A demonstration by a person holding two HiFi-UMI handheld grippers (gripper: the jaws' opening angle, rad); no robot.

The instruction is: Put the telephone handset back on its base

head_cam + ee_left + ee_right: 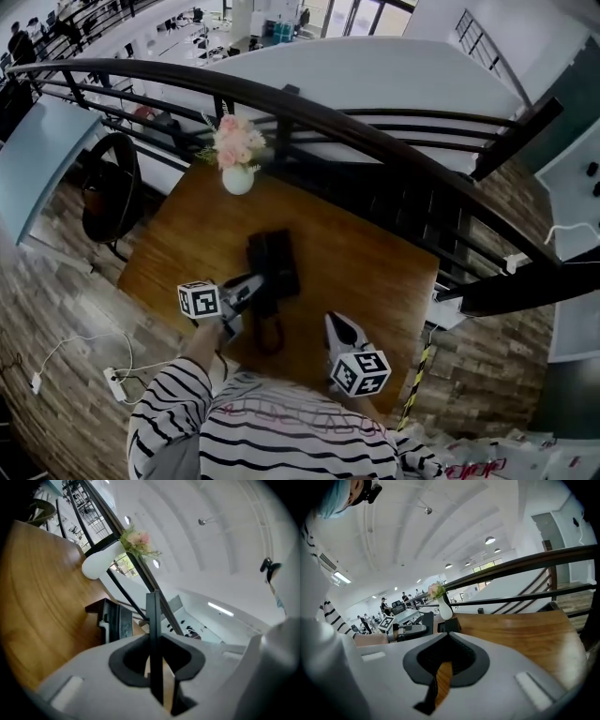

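A black telephone base (277, 253) sits mid-table on the wooden table (375, 272). My left gripper (250, 290) is at the base's near left side, shut on the black handset (266, 298). In the left gripper view the handset (152, 609) shows as a thin dark edge clamped between the jaws of the left gripper (153, 637), with the base (115, 620) just ahead. The coiled cord (269, 336) loops toward me. My right gripper (336, 322) rests to the right of the cord, shut and holding nothing. In its own view, that right gripper (447, 637) has the cord (432, 691) under it.
A white vase of pink flowers (237, 176) stands at the table's far edge against a dark curved railing (375, 127). A black chair (112, 192) is left of the table. A power strip (114, 382) lies on the floor to the left.
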